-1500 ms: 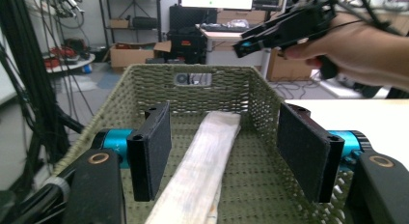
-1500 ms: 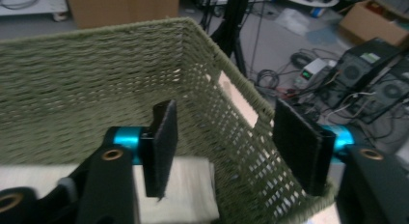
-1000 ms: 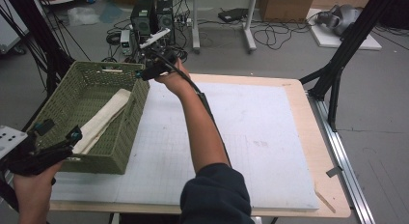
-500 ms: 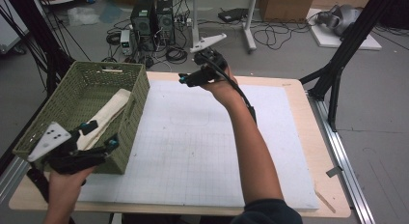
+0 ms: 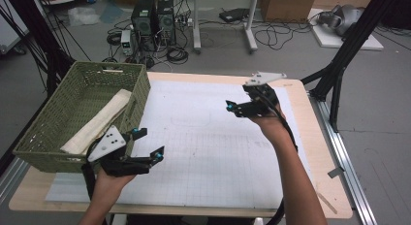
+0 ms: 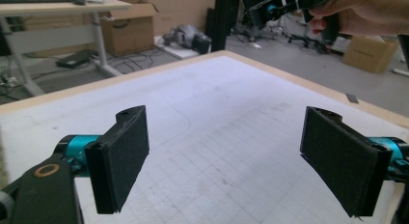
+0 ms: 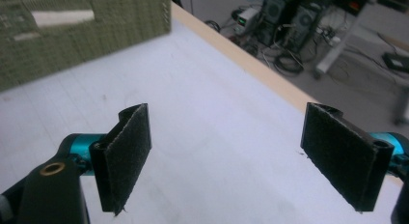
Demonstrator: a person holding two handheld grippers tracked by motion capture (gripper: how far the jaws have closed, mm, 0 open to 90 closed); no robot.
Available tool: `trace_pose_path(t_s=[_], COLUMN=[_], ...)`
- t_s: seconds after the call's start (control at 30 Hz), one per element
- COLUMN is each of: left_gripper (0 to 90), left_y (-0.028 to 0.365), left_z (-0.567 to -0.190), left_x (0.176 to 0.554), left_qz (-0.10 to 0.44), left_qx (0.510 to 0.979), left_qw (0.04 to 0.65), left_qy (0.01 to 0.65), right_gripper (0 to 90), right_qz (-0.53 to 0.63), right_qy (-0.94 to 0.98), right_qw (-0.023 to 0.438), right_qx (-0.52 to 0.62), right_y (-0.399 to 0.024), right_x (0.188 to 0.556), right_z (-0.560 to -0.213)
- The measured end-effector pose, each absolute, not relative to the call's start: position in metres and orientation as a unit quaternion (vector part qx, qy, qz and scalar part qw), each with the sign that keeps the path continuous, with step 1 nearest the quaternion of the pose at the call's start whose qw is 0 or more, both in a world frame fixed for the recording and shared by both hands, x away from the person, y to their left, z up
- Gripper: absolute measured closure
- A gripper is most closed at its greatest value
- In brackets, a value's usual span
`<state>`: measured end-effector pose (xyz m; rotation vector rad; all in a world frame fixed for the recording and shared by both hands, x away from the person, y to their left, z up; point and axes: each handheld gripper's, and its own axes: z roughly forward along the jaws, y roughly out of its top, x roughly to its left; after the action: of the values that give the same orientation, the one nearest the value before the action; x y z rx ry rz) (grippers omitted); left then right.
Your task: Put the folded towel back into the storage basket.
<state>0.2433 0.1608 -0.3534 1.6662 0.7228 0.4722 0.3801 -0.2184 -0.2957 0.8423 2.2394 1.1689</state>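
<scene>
- Left gripper (image 5: 147, 146) spread wide, empty, just right of basket (image 5: 43, 150); cloth roll (image 5: 99, 120) inside basket.
- Right gripper (image 5: 231, 107) spread wide, empty, well right of basket.
- Right gripper view: basket's outer wall (image 7: 87, 26).

The cloth (image 5: 99, 122) in the basket (image 5: 140, 91) is partly hidden at its near end behind the left gripper (image 5: 148, 147). In the right gripper view the basket (image 7: 96, 35) is cut off by the top and left edges.

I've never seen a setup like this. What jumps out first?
A green woven basket sits at the table's left edge with a folded cream cloth inside. Over the white gridded mat, a person holds two black claws, both open and empty: left claw near the basket, right claw farther back.
</scene>
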Motion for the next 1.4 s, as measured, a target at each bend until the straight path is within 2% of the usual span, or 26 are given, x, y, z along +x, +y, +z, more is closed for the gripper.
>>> trace_pose_path(t_s=[0.3, 0.53, 0.73, 1.0, 1.13, 1.4], left_gripper=[17.9, 17.9, 17.9, 18.3, 19.1, 19.7], left_y=[0.139, 0.133, 0.13, 0.129, 0.129, 0.127], left_z=[-0.375, -0.398, -0.419, -0.426, -0.428, -0.43], left_x=[0.258, 0.269, 0.272, 0.271, 0.269, 0.268], left_qz=[0.168, 0.141, 0.144, 0.147, 0.147, 0.146], left_qx=[0.734, 0.74, 0.747, 0.748, 0.748, 0.75], left_qw=[0.591, 0.589, 0.58, 0.574, 0.577, 0.576], left_qy=[0.29, 0.292, 0.293, 0.299, 0.293, 0.291], right_gripper=[16.8, 16.8, 16.9, 16.9, 16.9, 17.4], right_qz=[0.442, 0.447, 0.451, 0.458, 0.46, 0.443], right_qy=[0.789, 0.771, 0.76, 0.751, 0.742, 0.747], right_qw=[0.248, 0.273, 0.287, 0.276, 0.289, 0.288], right_qx=[0.348, 0.362, 0.37, 0.388, 0.393, 0.404], right_y=[-0.272, -0.286, -0.296, -0.311, -0.317, -0.323], right_x=[0.334, 0.299, 0.271, 0.257, 0.25, 0.25], right_z=[-0.338, -0.363, -0.383, -0.409, -0.418, -0.422])
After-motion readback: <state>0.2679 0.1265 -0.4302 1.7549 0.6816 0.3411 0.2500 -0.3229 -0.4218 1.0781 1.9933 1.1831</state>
